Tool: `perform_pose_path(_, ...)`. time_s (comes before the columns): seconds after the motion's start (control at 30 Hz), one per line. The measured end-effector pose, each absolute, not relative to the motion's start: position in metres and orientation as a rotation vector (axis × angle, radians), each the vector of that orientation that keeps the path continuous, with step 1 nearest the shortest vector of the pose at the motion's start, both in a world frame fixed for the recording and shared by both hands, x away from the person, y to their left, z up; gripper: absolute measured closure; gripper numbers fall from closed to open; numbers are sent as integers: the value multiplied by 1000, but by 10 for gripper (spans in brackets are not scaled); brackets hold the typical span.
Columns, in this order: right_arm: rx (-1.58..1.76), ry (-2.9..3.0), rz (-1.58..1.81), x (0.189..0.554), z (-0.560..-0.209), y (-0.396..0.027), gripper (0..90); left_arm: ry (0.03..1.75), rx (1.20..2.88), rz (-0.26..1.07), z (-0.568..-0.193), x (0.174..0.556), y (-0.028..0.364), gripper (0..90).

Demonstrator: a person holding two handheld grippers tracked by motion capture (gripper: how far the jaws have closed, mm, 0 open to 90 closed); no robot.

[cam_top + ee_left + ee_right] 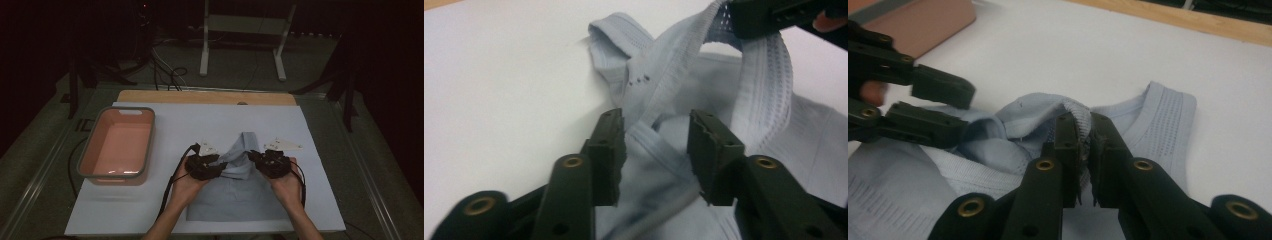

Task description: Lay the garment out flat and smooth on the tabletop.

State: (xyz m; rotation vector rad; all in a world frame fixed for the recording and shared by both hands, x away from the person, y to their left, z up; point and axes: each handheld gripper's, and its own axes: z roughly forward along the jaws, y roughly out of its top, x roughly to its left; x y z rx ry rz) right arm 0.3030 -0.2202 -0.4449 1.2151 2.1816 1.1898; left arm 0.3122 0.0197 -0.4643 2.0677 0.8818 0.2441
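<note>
- Pink tub (117, 145): stands open at the worktop's (320, 145) left edge, likely to receive the folded garment.
- Left tool (214, 169): jaws released and standing apart, a strap lying between them unpressed.
- Light-blue sleeveless top (235, 197): spread near the worktop's front edge, at its middle.
- Right tool (1086, 131): clenched on the top's ribbed strap, lifting it for folding.

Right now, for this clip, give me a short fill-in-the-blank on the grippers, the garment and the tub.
1. The right gripper is shut on a strap of the light blue ____.
2. The left gripper has its jaws ____, with the garment between them.
3. The pink tub stands to the ____ of the garment in the high view.
4. The tub is ____ inside.

Missing words: garment; open; left; empty
</note>
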Motion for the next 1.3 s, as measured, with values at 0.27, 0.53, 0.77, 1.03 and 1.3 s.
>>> perform_pose_path(0.27, 1201, 2164, 1203, 302, -441, -224, 835, 921, 2123, 276, -469, 311, 20, 731)
perform_pose_path(0.53, 1197, 2183, 1181, 301, -447, -223, 825, 894, 2086, 316, -463, 289, 36, 801)
perform_pose_path(0.77, 1159, 2218, 1156, 297, -450, -219, 803, 865, 2092, 267, -465, 277, 39, 783)
perform_pose_path(1.03, 1129, 2237, 1128, 301, -450, -211, 541, 869, 2109, 244, -473, 277, 36, 773)
perform_pose_path(1.3, 1078, 2284, 1026, 318, -452, -194, 570, 863, 2109, 239, -473, 277, 36, 754)
